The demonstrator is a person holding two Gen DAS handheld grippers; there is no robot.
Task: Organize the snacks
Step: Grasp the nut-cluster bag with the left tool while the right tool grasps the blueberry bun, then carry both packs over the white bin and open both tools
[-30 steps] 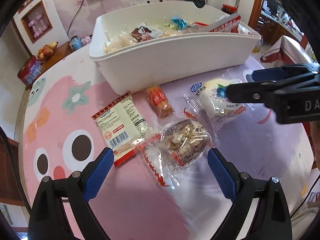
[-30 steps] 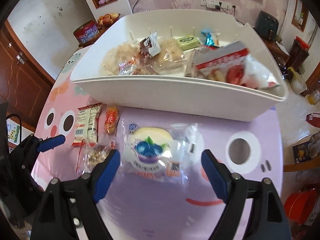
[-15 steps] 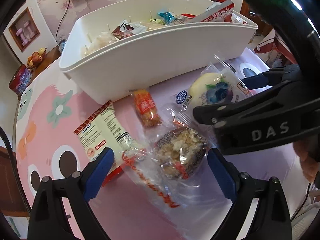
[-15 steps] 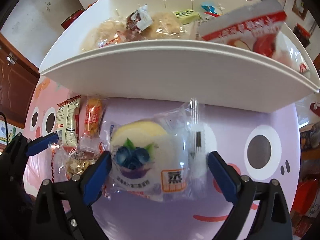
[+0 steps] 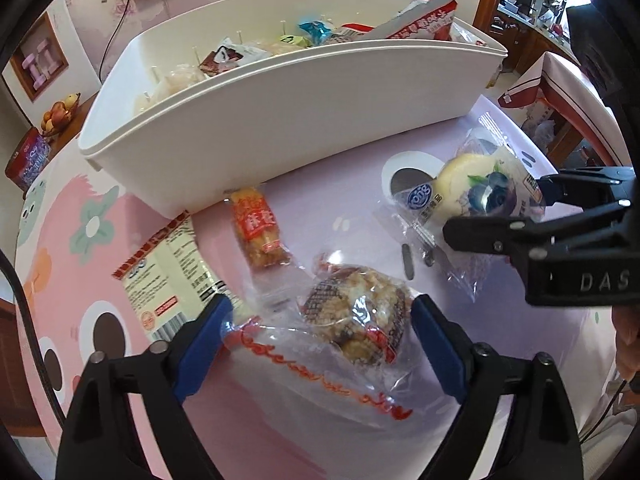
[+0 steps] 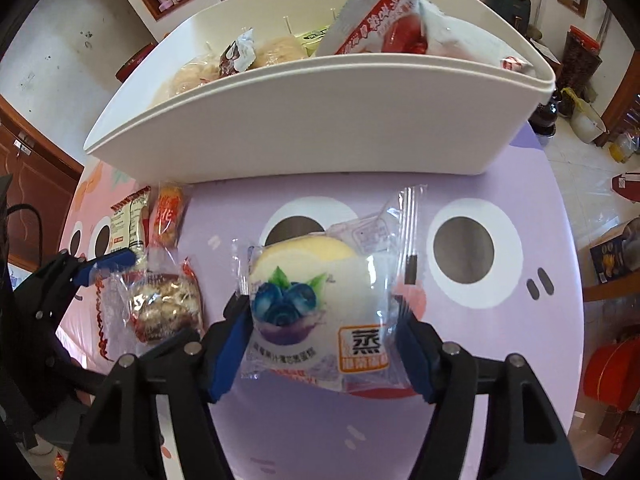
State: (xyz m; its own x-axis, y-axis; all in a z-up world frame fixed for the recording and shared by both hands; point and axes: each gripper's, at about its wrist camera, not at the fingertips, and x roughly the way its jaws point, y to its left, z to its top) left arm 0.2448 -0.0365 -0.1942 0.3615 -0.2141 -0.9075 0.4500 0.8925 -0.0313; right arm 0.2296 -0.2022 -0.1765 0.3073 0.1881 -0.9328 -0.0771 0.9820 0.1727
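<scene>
My right gripper [image 6: 320, 336] is shut on a blueberry cake packet [image 6: 316, 300], pads pressing both sides; it also shows in the left wrist view [image 5: 476, 196]. My left gripper [image 5: 316, 332] is open around a crumbly cake in a clear wrapper [image 5: 356, 320], which lies on the mat and also shows in the right wrist view [image 6: 164, 308]. A white bin [image 5: 304, 120] holding several snacks stands behind. An orange snack packet [image 5: 258, 226] and a cream packet with a barcode [image 5: 168, 276] lie on the mat by the bin.
The table carries a pink and purple cartoon mat [image 6: 460, 380]. A red tin [image 5: 26, 158] and a fruit bowl [image 5: 58, 114] sit far left. The right gripper's body [image 5: 560, 240] is close to the right of my left gripper.
Both grippers moved forward and down over their packets. The right gripper's fingers closed onto the blueberry cake packet. The left gripper's fingers now straddle the crumbly cake.
</scene>
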